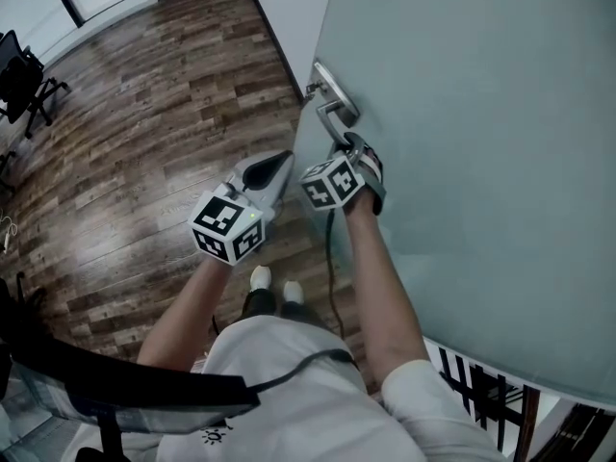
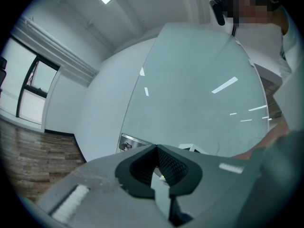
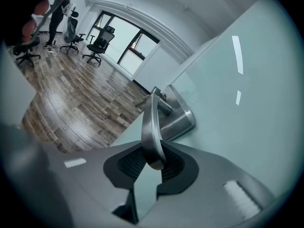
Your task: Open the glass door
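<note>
Glass door [image 1: 481, 114]: frosted, pale grey-green, at the person's right, its edge toward the wood floor [image 1: 144, 104]. Lever handle [image 3: 152, 122]: metal, on a plate near the door's edge, its free end pinched by the right gripper [image 3: 153, 161]. Left gripper [image 2: 156, 148]: jaws pressed together, empty, near the door's edge. Office chairs [image 3: 97, 44]: well apart, by the windows.
</note>
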Motion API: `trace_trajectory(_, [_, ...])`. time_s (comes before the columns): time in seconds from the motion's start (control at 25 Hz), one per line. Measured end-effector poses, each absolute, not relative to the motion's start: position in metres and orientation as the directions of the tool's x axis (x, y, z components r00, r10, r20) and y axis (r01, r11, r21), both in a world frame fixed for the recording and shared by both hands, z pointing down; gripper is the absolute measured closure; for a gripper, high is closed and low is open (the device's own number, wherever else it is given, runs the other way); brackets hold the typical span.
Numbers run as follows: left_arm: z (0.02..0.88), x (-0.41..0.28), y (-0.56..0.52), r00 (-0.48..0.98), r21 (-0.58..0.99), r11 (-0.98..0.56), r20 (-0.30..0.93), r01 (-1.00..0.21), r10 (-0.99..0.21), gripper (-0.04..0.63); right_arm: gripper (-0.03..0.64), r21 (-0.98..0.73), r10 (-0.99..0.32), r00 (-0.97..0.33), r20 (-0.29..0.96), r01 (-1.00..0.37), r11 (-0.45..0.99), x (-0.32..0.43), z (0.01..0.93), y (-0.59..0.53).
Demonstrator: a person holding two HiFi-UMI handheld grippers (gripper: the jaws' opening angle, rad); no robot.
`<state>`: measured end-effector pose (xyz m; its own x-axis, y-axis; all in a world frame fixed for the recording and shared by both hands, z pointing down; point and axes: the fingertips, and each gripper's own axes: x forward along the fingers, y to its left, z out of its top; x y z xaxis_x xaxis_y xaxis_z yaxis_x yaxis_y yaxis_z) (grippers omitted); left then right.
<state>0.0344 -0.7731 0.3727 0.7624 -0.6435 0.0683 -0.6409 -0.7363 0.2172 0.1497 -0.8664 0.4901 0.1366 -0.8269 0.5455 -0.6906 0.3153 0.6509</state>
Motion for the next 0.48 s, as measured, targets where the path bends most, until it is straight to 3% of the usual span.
trace_trajectory(0.48, [0.379,0.062,-0.806,0.801,0.206,-0.776,0.071,-0.595,-0.595,0.594,0.552,0.652,-0.813,0.196,0.548,-0.709,0.269,0.199,0.496,-0.896])
